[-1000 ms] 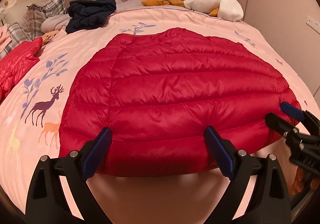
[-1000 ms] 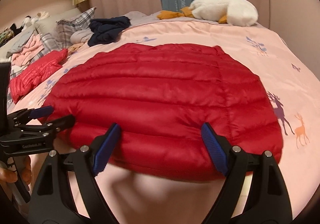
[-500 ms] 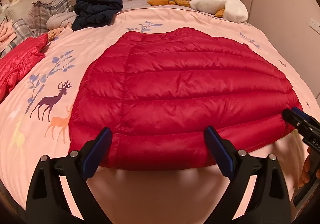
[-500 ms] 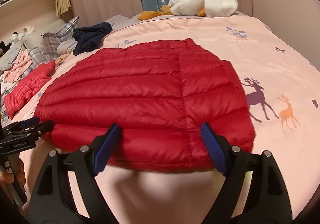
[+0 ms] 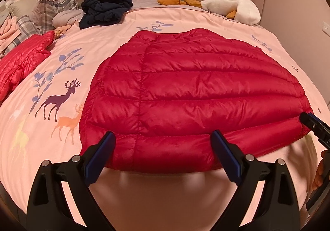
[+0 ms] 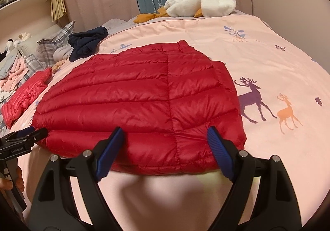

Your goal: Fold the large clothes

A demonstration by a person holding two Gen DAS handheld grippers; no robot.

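A red quilted down jacket lies flat on the pink bedspread, its hem toward me. My left gripper stands open just over the near hem, left of the jacket's middle, with nothing pinched. In the right wrist view the jacket fills the centre. My right gripper is open over the hem close to the right corner, its pads apart from the fabric. Each gripper shows in the other's view: the right gripper at the jacket's right edge, the left gripper at its left corner.
A second red jacket lies at the left beside plaid pillows. A navy garment and a white plush goose sit at the far side. Curtains and a wall close off the back and right.
My right gripper has slid to the right along the hem, from near its middle to the right corner, and rolled slightly. The left gripper has hardly moved. Both stay open.
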